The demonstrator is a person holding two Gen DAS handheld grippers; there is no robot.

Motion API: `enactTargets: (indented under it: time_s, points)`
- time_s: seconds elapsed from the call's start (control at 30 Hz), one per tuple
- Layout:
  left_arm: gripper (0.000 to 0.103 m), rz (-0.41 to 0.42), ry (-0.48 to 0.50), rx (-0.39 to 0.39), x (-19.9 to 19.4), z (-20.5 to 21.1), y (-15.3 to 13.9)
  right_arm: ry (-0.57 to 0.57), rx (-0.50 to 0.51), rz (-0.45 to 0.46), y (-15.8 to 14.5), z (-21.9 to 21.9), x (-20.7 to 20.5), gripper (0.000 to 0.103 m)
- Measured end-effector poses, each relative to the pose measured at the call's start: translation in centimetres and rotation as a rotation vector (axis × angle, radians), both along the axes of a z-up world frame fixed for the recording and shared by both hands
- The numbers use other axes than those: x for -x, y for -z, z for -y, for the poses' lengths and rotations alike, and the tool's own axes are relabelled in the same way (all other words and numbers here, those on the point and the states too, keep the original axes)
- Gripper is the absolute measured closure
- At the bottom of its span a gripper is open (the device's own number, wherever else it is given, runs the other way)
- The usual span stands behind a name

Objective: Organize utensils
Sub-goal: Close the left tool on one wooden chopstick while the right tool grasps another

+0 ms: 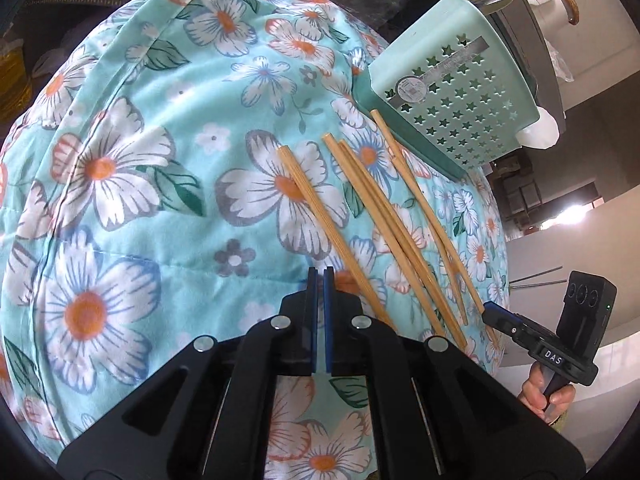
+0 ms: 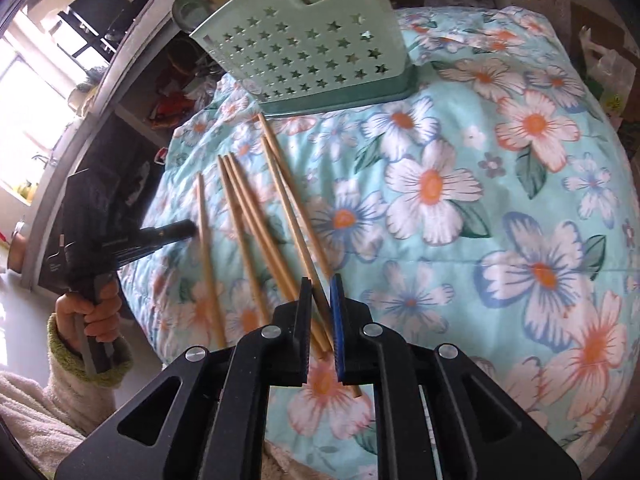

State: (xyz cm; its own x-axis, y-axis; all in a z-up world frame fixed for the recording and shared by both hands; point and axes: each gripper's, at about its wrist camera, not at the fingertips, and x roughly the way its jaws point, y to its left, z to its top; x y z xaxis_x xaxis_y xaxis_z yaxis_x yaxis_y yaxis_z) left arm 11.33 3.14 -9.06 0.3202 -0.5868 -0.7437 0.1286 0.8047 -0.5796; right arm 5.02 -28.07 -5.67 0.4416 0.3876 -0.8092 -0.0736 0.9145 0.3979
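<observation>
Chopsticks (image 2: pixel 296 236) — one between the nearly closed right hand-held gripper (image 2: pixel 322 280).

The left wrist view looks steeply down along its own fingers (image 1: pixel 309 292) from close above the floral quilt (image 1: pixel 132 184), with the chopsticks (image 1: pixel 376 216) fanning out just right of the fingertips and the mint utensil holder (image 1: pixel 452 92) beyond them, up and to the right. The right wrist view faces the same way from equally near, with the same chopsticks (image 2: pixel 248 216) ahead and left of its fingers (image 2: pixel 336 292) and the holder (image 2: pixel 312 48) straight beyond. Both share quilt, chopsticks and holder, and each catches the other gripper at its edge.
</observation>
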Motion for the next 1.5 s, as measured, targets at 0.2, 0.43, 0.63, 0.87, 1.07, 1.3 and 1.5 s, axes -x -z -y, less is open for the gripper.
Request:
enactTargets:
  time_s: [0.2,0.43,0.63,0.87,1.07,1.3,1.5]
  points:
    - [0.083,0.002,0.022,0.046,0.5,0.9,-0.1,0.044,0.069,0.045,-0.4,0.6,-0.8,0.087]
    - [0.078,-0.003,0.003,0.044,0.1,2.3,0.2,-0.029,0.129,0.099,-0.3,-3.2,-3.1,0.083]
    - [0.078,0.007,-0.028,0.051,-0.6,2.8,0.5,-0.132,0.239,0.187,-0.8,-6.7,-4.6,0.082]
    - [0.083,0.048,-0.037,0.021,-1.0,3.5,0.4,-0.239,0.376,0.266,0.0,-10.5,-6.2,0.082]
    - [0.088,0.05,-0.044,0.025,-1.2,3.1,0.6,-0.264,0.501,0.3,1.6,-11.8,-6.3,0.091]
    - [0.088,0.069,-0.042,0.02,-1.2,2.8,0.6,-0.221,0.458,0.321,0.1,-10.1,-5.3,0.096]
    - [0.09,0.096,-0.02,-0.004,-1.1,3.1,0.4,-0.137,0.392,0.281,-0.5,-6.8,-5.0,0.096]
